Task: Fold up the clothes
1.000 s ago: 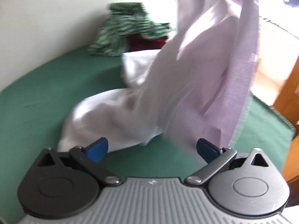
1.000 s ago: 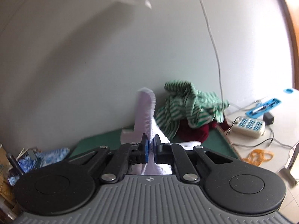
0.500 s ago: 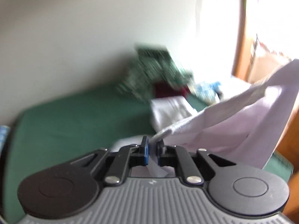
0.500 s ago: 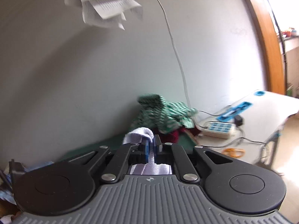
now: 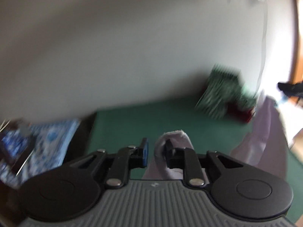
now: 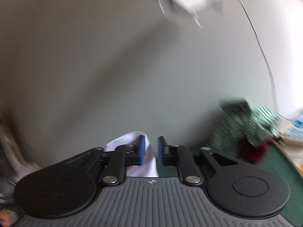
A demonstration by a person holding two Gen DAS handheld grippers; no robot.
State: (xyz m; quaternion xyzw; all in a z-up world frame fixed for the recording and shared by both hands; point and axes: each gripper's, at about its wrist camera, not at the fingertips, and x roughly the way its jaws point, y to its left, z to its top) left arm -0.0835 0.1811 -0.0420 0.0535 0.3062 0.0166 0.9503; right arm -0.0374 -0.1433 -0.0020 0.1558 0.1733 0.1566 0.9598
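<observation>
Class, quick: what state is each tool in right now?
Left tool: opening, pale shirt between its jaws.
Right tool: opening, the shirt's white cloth between its jaws.

A table covered in green cloth stands against a pale wall, carrying at its far right end a blurred heap of green-and-white striped clothing lying over a dark red garment.

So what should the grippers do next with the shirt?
Probably finish letting go and pull back. Both the left gripper and the right gripper are opening, with the pale shirt loose between their fingers, above the green table.
</observation>
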